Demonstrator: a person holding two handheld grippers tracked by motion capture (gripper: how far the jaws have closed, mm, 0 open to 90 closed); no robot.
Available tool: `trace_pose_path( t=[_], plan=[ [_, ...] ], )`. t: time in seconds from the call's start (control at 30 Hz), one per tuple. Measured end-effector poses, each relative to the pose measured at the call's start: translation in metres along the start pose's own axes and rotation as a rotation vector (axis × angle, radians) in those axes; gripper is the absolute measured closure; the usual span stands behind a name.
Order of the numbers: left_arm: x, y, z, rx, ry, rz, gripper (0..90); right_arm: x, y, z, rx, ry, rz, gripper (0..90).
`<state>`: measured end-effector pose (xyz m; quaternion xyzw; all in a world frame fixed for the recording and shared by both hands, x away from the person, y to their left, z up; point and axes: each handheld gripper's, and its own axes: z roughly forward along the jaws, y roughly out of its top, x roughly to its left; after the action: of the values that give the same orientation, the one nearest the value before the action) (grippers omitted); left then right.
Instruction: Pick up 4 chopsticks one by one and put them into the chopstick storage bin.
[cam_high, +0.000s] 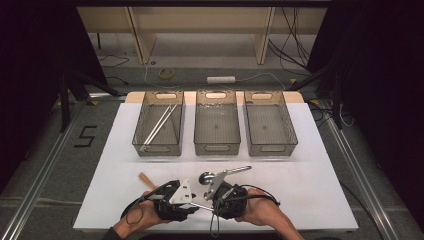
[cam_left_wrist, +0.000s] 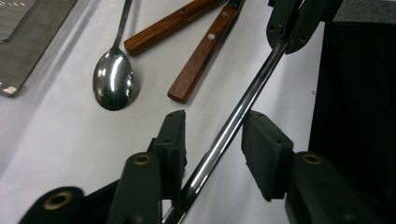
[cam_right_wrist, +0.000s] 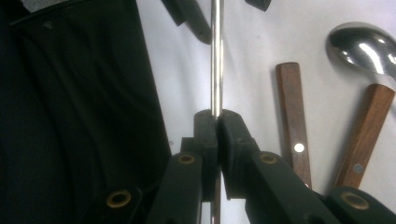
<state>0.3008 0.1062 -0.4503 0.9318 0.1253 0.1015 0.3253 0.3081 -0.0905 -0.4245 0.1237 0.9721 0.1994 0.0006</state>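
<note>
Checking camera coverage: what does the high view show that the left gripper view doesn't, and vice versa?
High view alone: three grey bins in a row on the white table, the left bin holding thin white sticks. Left gripper view alone: the left gripper with its jaws apart around a metal rod, pads not pressing. Shared: the right gripper gripping that rod, a spoon and wooden handles.

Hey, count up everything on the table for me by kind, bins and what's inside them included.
Bins: 3
White sticks inside a bin: 2
Spoon: 1
Wooden handles: 2
Shiny metal rod, held in the right claw: 1
Total: 9
</note>
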Motion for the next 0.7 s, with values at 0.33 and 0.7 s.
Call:
trace_pose_path(
  t=[0.33, 0.7],
  plan=[
    [-0.006, 0.000, 0.000, 0.033, -0.077, 0.096, 74.0, 0.000, -0.002, 0.001, 0.021, 0.027, -0.053, 85.3],
    [0.000, -0.003, -0.005, 0.035, -0.070, 0.087, 83.4, -0.023, -0.010, -0.026, -0.154, 0.004, 0.082, 56.3]
  ],
)
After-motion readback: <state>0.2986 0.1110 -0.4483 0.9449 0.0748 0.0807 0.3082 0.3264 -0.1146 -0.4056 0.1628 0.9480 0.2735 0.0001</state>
